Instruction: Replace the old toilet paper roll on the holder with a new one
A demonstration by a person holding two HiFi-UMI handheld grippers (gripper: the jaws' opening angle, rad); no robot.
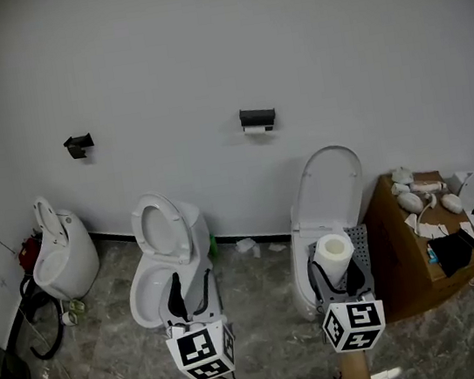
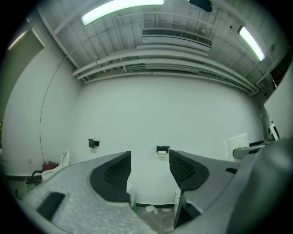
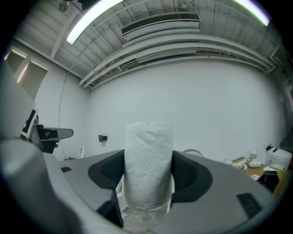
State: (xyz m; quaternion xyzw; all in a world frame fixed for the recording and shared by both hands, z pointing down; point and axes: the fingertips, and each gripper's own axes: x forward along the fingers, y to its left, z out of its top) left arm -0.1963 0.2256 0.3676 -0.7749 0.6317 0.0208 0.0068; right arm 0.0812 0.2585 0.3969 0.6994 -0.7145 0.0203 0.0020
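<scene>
1. White paper fills the gap between the black pads (image 3: pixel 185 171) of the right gripper (image 3: pixel 149 176). They are clenched on the new roll (image 3: pixel 149 160), which stands upright and rises above them.
2. The left gripper (image 2: pixel 150 170) is released. Its pads stand apart with nothing between them, and only the far wall (image 1: pixel 200 57) shows through the gap.
3. The holder (image 2: pixel 162 149) hangs on that wall, well apart from both grippers and almost straight ahead of the left one. A little white of the old roll (image 1: pixel 256 128) shows under its black cover.
4. A second holder (image 1: pixel 79 145) hangs further left. It is too small to tell if it carries paper.
5. To do this step well, I would bring the free left gripper to the holder first, level and centred on the old roll. It should close gently on the paper, not on the cover.
6. The right gripper needs a soft, steady grip, because the new roll may crush or slip out.
</scene>
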